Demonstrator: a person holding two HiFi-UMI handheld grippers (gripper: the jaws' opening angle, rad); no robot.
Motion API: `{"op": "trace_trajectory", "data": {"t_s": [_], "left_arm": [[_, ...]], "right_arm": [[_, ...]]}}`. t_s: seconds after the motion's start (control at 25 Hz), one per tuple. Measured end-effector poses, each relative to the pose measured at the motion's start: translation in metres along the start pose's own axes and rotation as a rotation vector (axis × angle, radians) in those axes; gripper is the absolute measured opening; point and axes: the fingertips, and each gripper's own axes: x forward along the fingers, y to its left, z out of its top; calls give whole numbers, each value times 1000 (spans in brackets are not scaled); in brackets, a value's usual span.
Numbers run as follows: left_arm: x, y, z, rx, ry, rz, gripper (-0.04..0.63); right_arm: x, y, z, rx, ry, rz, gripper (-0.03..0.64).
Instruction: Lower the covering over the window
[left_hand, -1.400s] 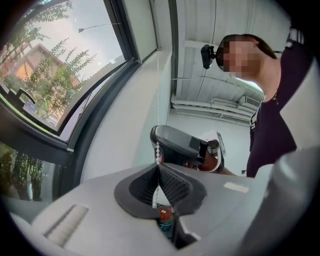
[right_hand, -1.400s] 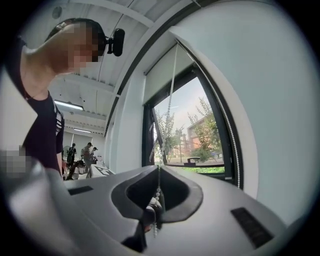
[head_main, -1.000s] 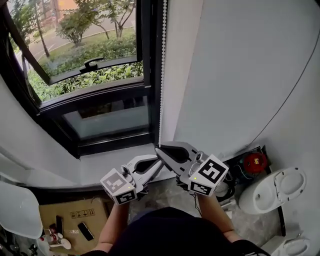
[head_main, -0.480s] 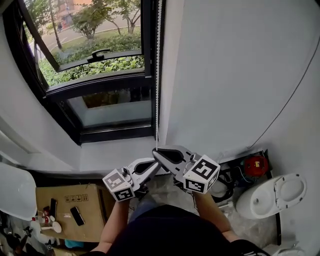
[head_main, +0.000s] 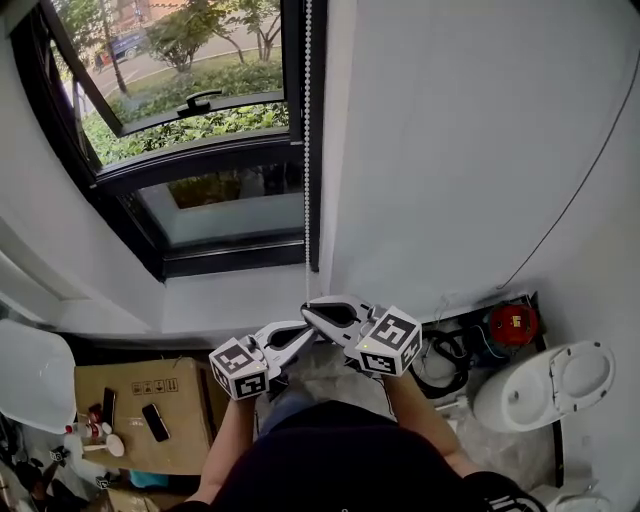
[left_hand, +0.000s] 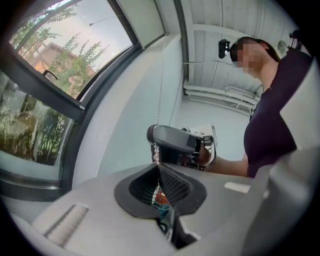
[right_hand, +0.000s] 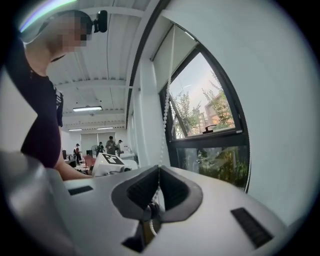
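A white bead chain (head_main: 307, 150) hangs down the window frame's right edge, in front of the dark-framed window (head_main: 200, 150). My right gripper (head_main: 306, 308) is shut on the chain's lower end, and the beads run into its closed jaws (right_hand: 159, 170). My left gripper (head_main: 313, 330) sits just below and left of it, also shut. In the left gripper view the beads (left_hand: 155, 152) drop from the right gripper (left_hand: 172, 140) into its jaws. A pale shade (right_hand: 172, 50) covers only the top of the window.
A white wall (head_main: 450, 150) stands to the right of the window, with the sill (head_main: 230, 300) below it. On the floor are a cardboard box (head_main: 140, 410) at left, black cables (head_main: 445, 350), a red object (head_main: 512, 322) and a white toilet (head_main: 545, 385) at right.
Both grippers have drawn slightly down and in toward my body, still closed on the chain. The head view has shifted a little and the grippers look smaller.
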Motion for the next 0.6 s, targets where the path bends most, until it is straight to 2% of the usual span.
{"op": "trace_trajectory", "data": {"t_s": [0.12, 0.24, 0.4, 0.52, 0.6], "left_arm": [[-1, 2, -14, -57, 34, 0, 17], [3, 2, -30, -12, 111, 19, 17], [1, -6, -49, -17, 205, -26, 28], [-2, -8, -51, -29, 229, -24, 146], [-5, -10, -41, -21, 220, -32, 158]], "right_arm": [[0, -1, -15, 29, 36, 4, 17], [-2, -3, -29, 48, 61, 4, 17], [-7, -7, -31, 120, 23, 14, 16], [-13, -10, -32, 143, 13, 13, 17], [-16, -10, -31, 150, 7, 18, 16]]}}
